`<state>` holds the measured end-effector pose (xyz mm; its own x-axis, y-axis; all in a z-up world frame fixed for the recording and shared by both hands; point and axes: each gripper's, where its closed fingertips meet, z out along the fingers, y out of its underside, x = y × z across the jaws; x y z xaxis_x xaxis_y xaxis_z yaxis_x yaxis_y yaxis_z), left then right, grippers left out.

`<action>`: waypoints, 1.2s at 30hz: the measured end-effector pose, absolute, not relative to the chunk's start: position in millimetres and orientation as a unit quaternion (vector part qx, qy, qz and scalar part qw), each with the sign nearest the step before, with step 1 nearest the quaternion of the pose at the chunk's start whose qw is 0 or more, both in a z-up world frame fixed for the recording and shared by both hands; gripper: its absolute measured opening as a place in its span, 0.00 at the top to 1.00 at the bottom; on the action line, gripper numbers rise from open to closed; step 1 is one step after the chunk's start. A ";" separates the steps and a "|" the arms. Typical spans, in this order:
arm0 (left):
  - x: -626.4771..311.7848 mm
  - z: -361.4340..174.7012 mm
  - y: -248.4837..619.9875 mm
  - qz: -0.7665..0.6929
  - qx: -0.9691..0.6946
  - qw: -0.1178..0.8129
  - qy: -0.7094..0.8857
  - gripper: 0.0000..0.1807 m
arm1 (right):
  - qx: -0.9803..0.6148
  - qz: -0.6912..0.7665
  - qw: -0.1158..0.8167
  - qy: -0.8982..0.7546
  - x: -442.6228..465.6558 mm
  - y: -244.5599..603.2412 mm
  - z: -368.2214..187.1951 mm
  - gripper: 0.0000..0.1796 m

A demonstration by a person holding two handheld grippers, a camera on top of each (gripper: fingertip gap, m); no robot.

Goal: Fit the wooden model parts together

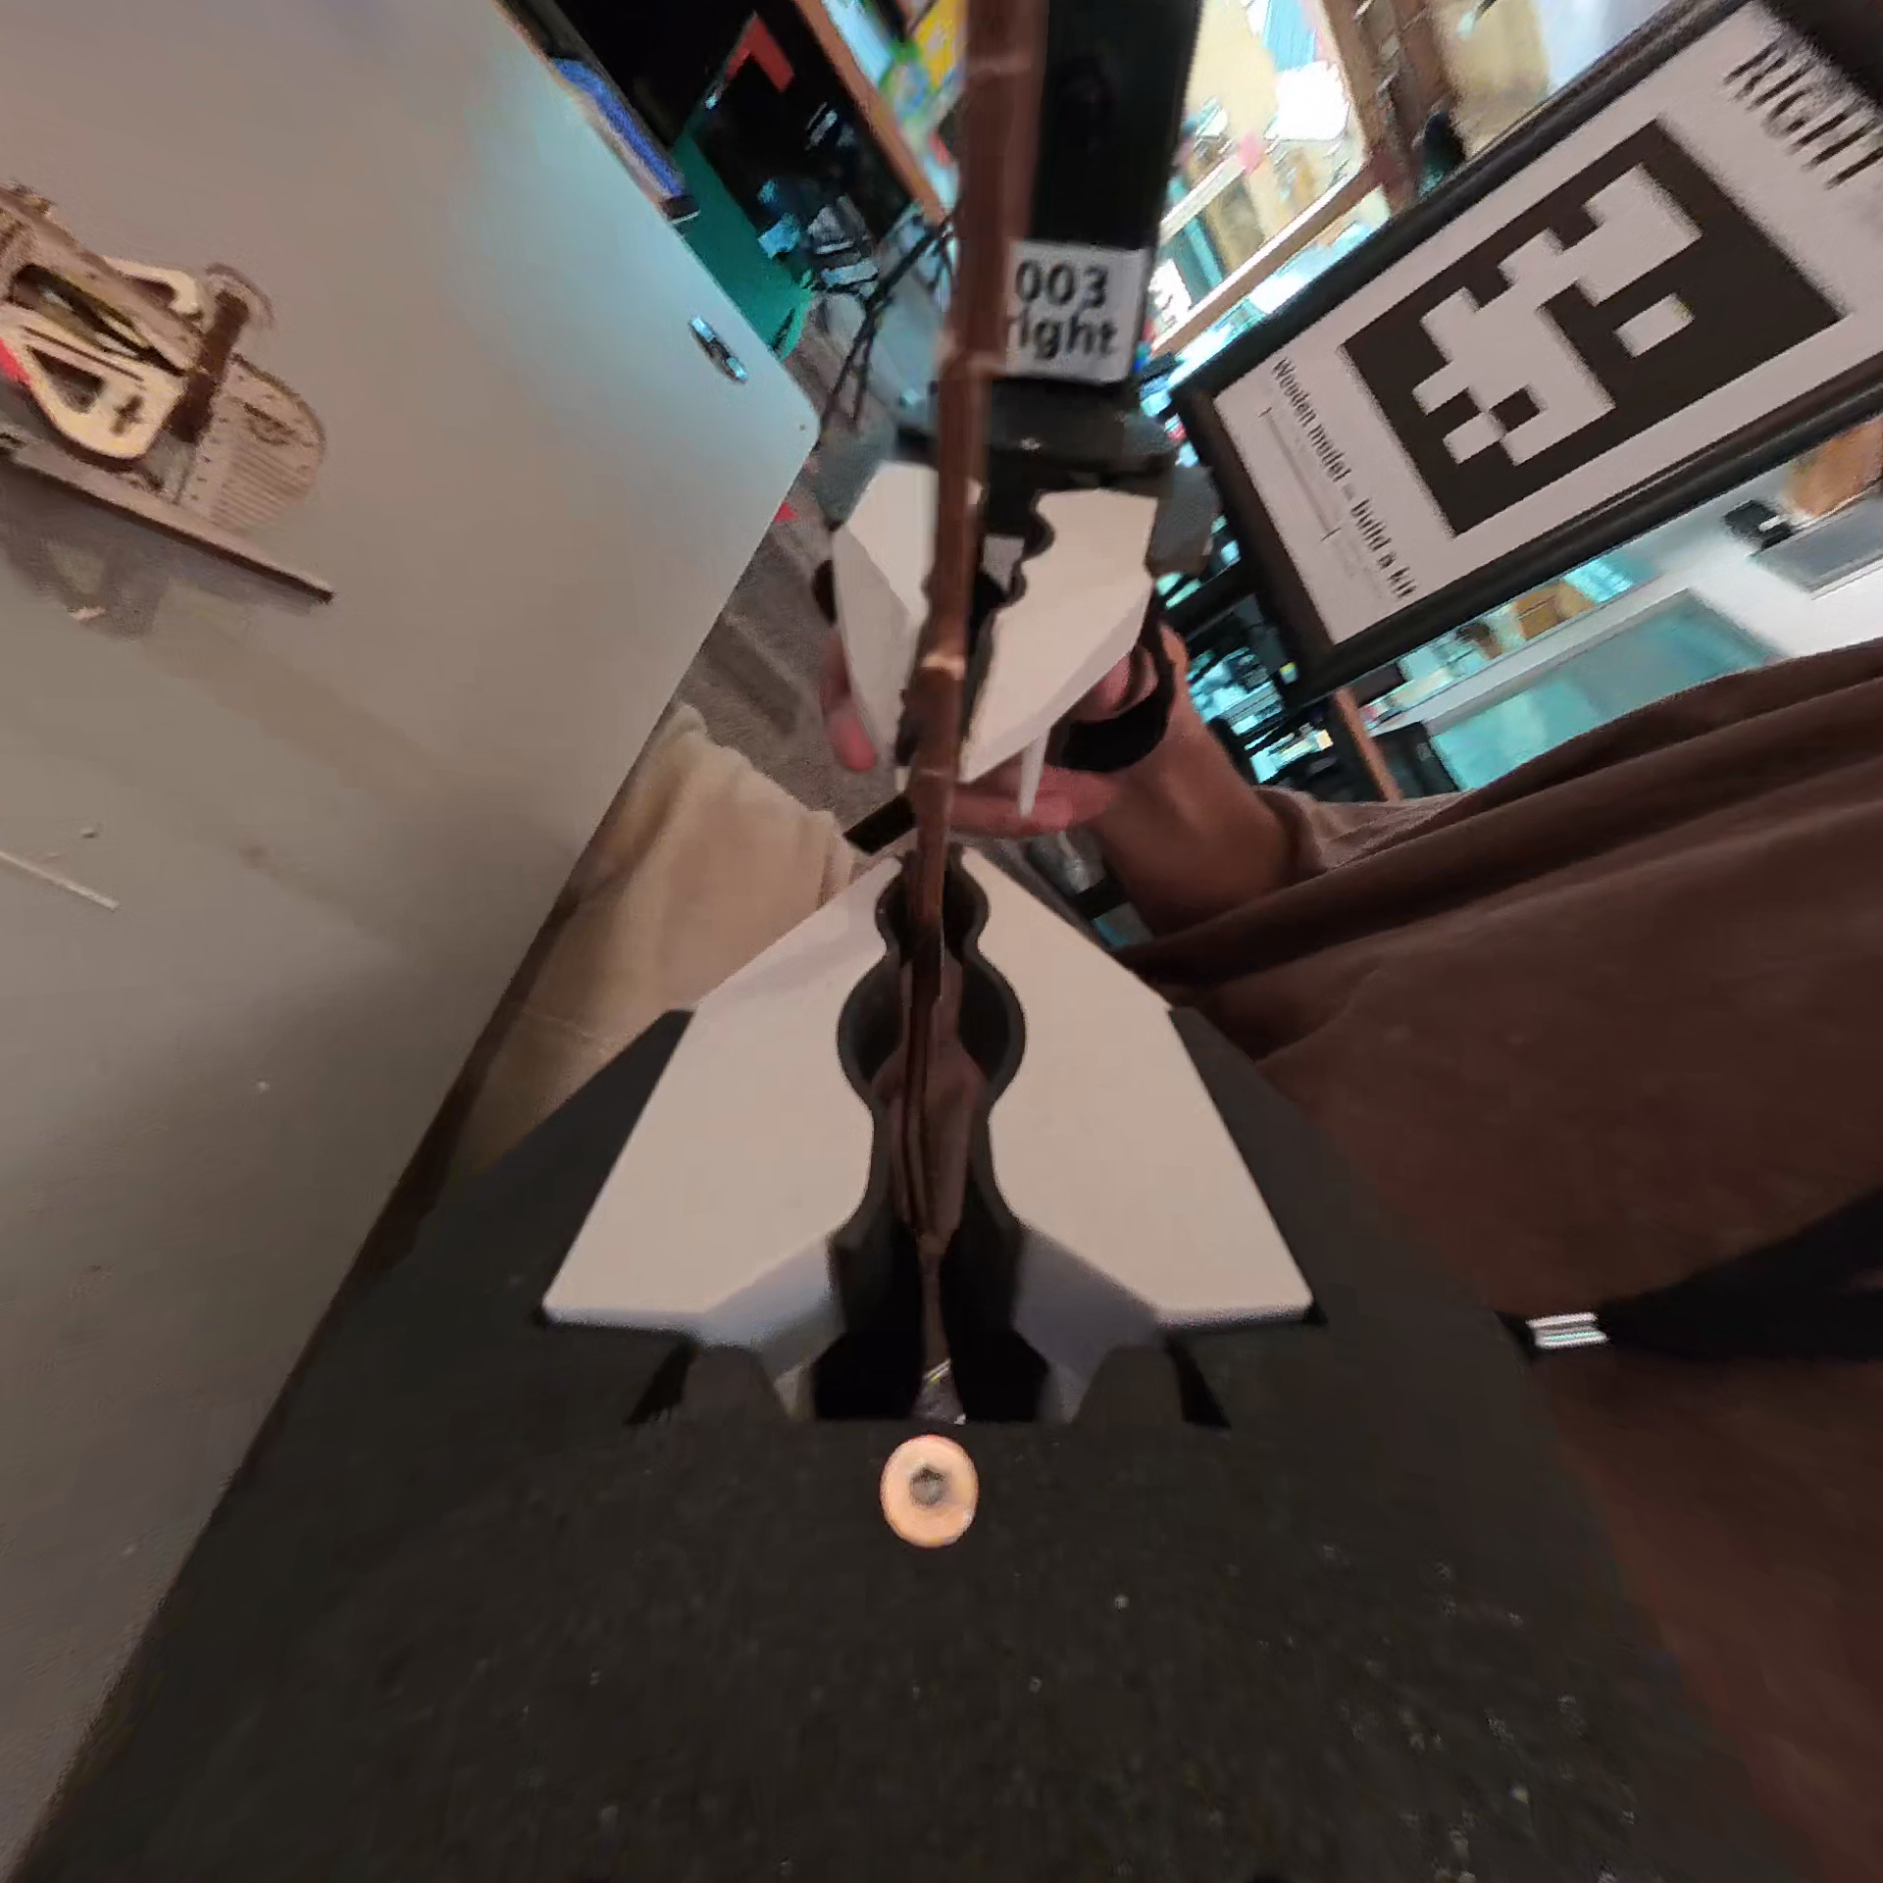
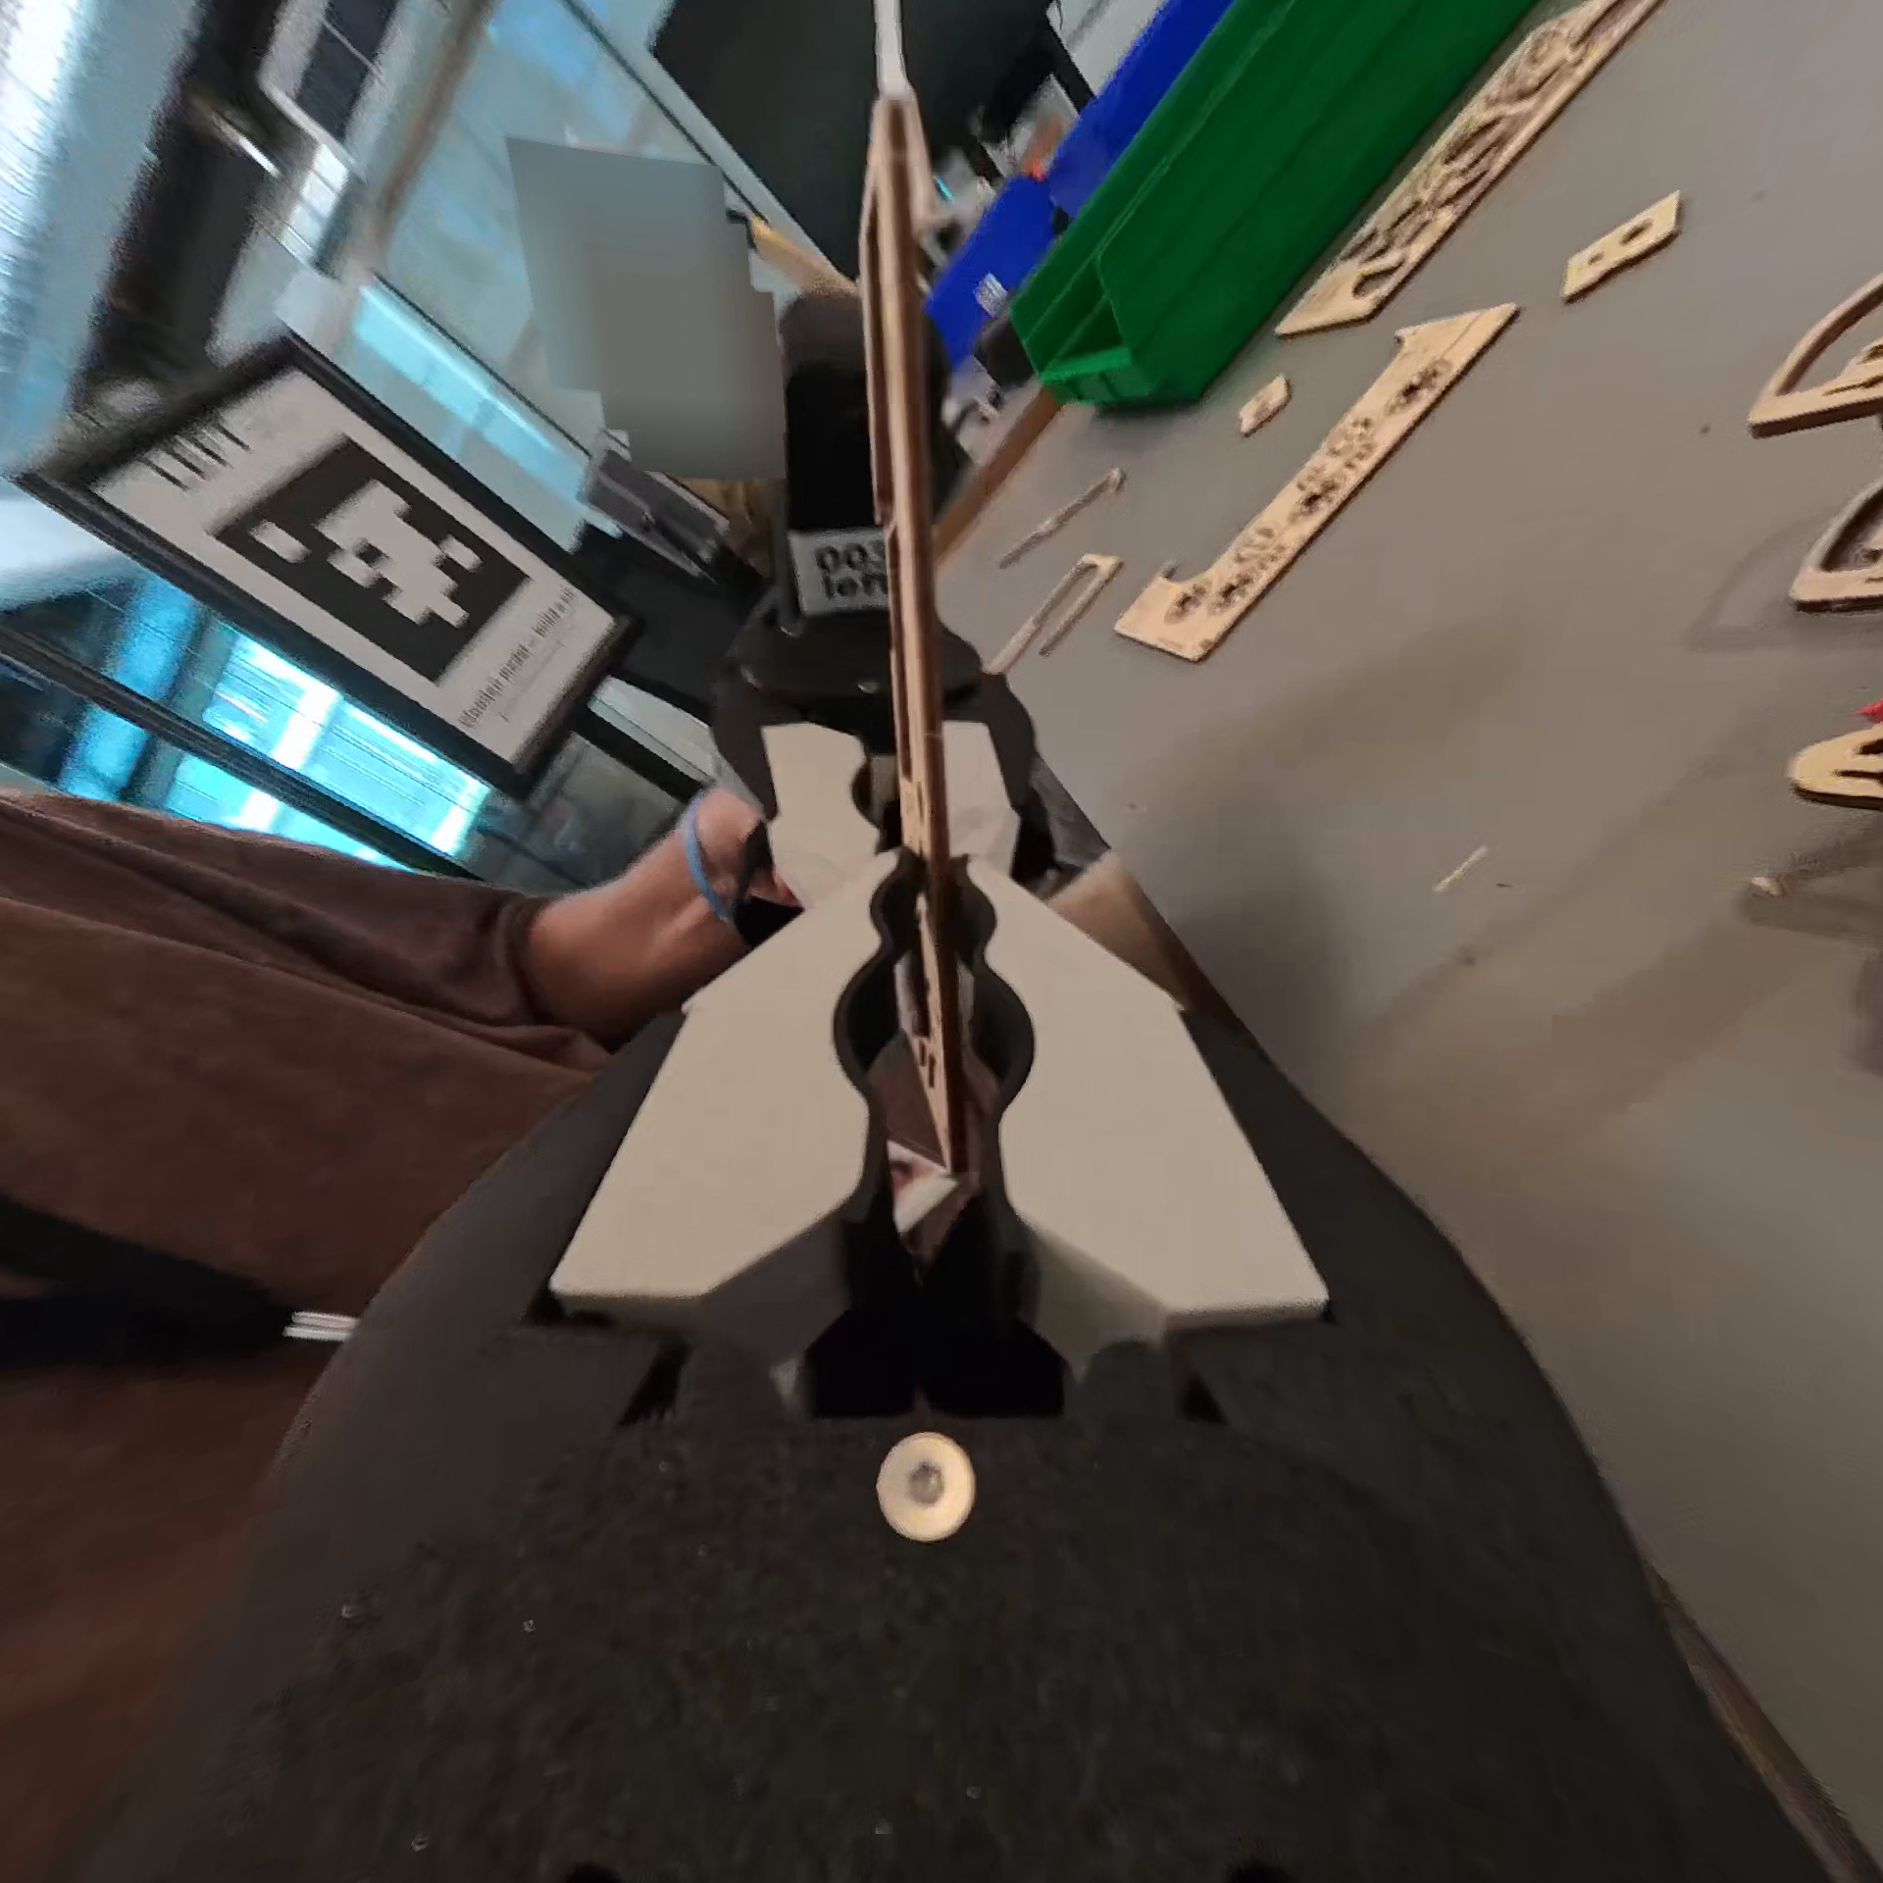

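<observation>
Both grippers are raised off the bench (image 2: 1528, 917) and turned toward each other, fingertips nearly meeting, with one thin wooden sheet (image 2: 910, 571) held edge-on between them. In the left wrist view the left gripper (image 1: 932, 897) is seen narrowed onto the sheet's near end, the dark edge of the wood running up the frame toward 12 o'clock. The right gripper (image 1: 953, 734) appears beyond it, white fingers pointing back at the camera and closed on the same sheet from the far end; a hand (image 1: 1019, 805) with a dark strap at the wrist is wrapped under it, and a brown sleeve (image 1: 1528, 968) fills the frame at 3 o'clock. In the right wrist view the right gripper (image 2: 932, 897) is likewise pinched on the sheet, with the left gripper (image 2: 897, 815) opposite it and a hand (image 2: 662, 917) at 9 o'clock wearing a blue band. Only the left view shows a partly assembled wooden model (image 1: 132, 357) resting on the bench at 10 o'clock. Only the right view shows loose cut wooden parts (image 2: 1314, 499) scattered over the bench from 1 to 3 o'clock, beside green bins (image 2: 1223, 224) and blue bins (image 2: 1019, 234) at 1 o'clock. A framed marker board (image 1: 1549, 336) is seen in both views. Both frames are blurred.
</observation>
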<state>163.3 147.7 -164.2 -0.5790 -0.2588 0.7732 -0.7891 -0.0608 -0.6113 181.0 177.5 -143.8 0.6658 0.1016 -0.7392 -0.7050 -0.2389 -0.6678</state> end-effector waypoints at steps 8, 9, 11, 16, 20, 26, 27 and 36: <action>169.4 -163.1 147.5 0.611 0.403 0.173 -0.659 0.99 | -0.673 0.360 0.592 0.258 190.8 178.3 -145.7 0.98; 170.0 -164.1 147.2 0.609 0.399 0.155 -0.668 0.99 | -0.677 0.354 0.593 0.254 191.2 177.7 -146.1 0.98; 172.1 -167.2 146.3 0.603 0.402 0.134 -0.676 0.99 | -0.689 0.335 0.590 0.255 193.3 176.8 -149.0 0.98; 174.8 -176.7 146.1 0.589 0.403 0.131 -0.688 1.00 | -0.711 0.307 0.580 0.253 196.2 176.2 -157.9 0.98; 177.2 -176.4 145.8 0.596 0.416 0.164 -0.667 1.00 | -0.660 0.386 0.582 0.276 198.4 174.3 -154.8 0.98; 186.5 -175.2 159.9 0.602 0.442 0.149 -0.648 0.89 | -0.696 0.389 0.536 0.277 196.3 171.6 -173.5 0.98; 190.4 -172.3 165.1 0.611 0.449 0.147 -0.635 0.89 | -0.699 0.395 0.532 0.268 193.1 171.6 -172.1 0.98; 194.1 -164.3 169.7 0.628 0.449 0.155 -0.616 0.99 | -0.651 0.428 0.559 0.285 198.7 176.2 -160.8 0.92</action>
<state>194.1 169.7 -164.3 -0.5479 -0.3584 0.7558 -0.7489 -0.1923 -0.6341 198.7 176.2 -160.8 0.4712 0.1071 -0.8755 -0.8491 -0.2136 -0.4831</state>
